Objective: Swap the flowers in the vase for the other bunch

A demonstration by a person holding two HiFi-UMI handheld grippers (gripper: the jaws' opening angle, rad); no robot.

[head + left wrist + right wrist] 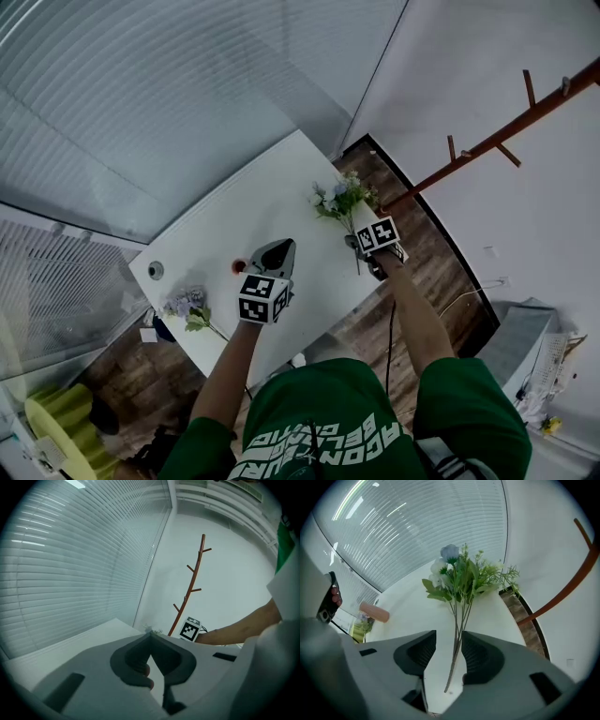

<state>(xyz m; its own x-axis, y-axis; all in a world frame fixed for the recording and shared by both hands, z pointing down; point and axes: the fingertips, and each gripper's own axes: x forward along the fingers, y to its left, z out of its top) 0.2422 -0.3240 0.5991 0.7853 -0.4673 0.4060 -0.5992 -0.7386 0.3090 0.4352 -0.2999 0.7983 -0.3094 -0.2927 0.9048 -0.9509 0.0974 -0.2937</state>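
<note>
White tabletop (281,178) runs out toward closed blinds (141,84), and neither bunch of flowers stands in anything. Your right gripper (449,636) points steeply down over the green-and-white bunch (459,573), which lies flat near the table's far right corner. Its jaws are spread, one on each side of the stems (458,618), with table showing between pads and stems, so nothing is pinched.

Your left gripper (151,637) sits low over the middle of the table with its jaw tips pressed together. A reddish patch shows through the gap behind the tips, but I can't say you are holding it. A pinkish cylinder (374,612), most likely the vase, is on the table off to the left with no flowers in it; whether it stands or lies I cannot tell. The lilac bunch (187,303) lies at the near left edge, well apart from the other.

You look to be midway, between taking out and putting in. If the green bunch is the one set aside, leave it. Then take the lilac bunch low on its stems, lift it upright and thread it into the vase's mouth, steadying the vase with your other gripper.
</note>
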